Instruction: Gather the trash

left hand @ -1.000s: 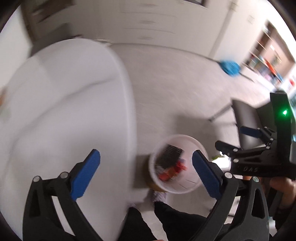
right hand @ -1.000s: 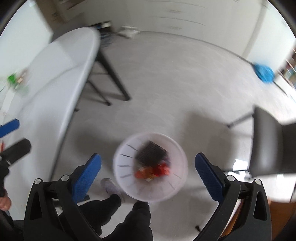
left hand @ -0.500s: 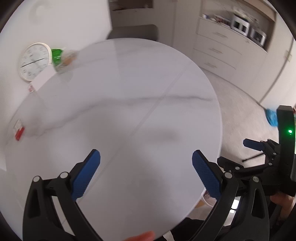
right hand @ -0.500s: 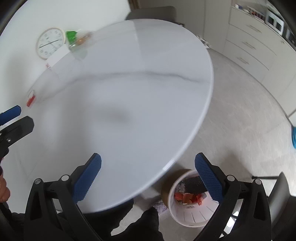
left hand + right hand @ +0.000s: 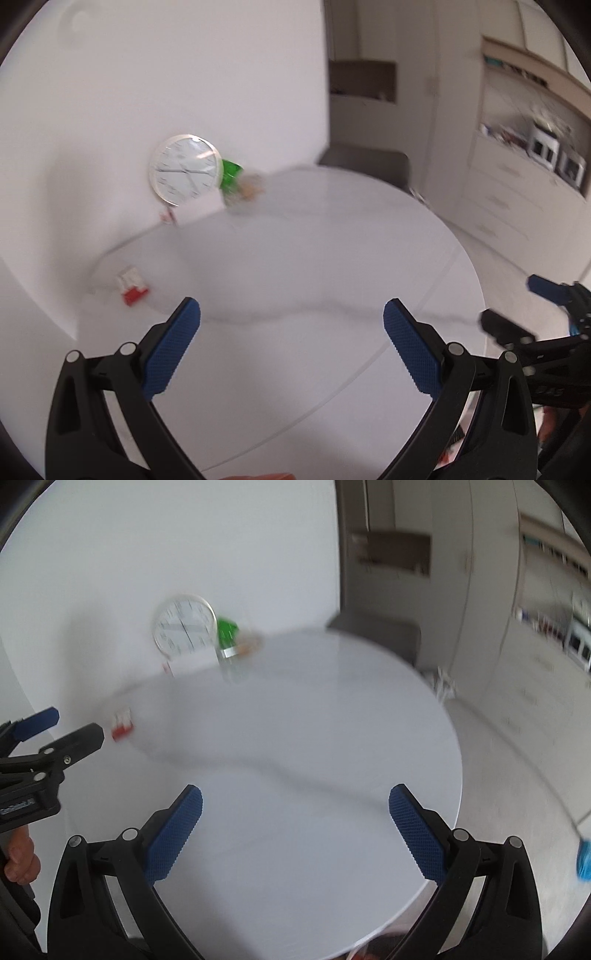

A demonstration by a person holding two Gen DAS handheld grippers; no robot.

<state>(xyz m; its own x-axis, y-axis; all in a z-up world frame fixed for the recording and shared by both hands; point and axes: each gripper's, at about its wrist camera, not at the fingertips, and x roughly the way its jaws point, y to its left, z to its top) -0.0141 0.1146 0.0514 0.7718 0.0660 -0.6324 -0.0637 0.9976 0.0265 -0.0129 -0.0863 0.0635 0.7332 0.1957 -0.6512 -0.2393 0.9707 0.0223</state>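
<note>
A small red and white wrapper (image 5: 131, 287) lies near the left edge of the round white marble table (image 5: 295, 280); it also shows in the right wrist view (image 5: 121, 724). A green packet with a clear bottle (image 5: 232, 181) stands at the table's far side, also in the right wrist view (image 5: 227, 638). My left gripper (image 5: 291, 314) is open and empty above the table. My right gripper (image 5: 295, 801) is open and empty above the table's near side. The bin is out of view.
A white wall clock (image 5: 184, 169) leans on the wall behind the table. A dark chair (image 5: 365, 162) stands at the far side. Cabinets and drawers (image 5: 517, 177) line the right wall. A blue object (image 5: 583, 860) lies on the floor at right.
Both grippers have swung up from the bin on the floor to face the tabletop and wall. The bin has left both views. Both stay open and empty.
</note>
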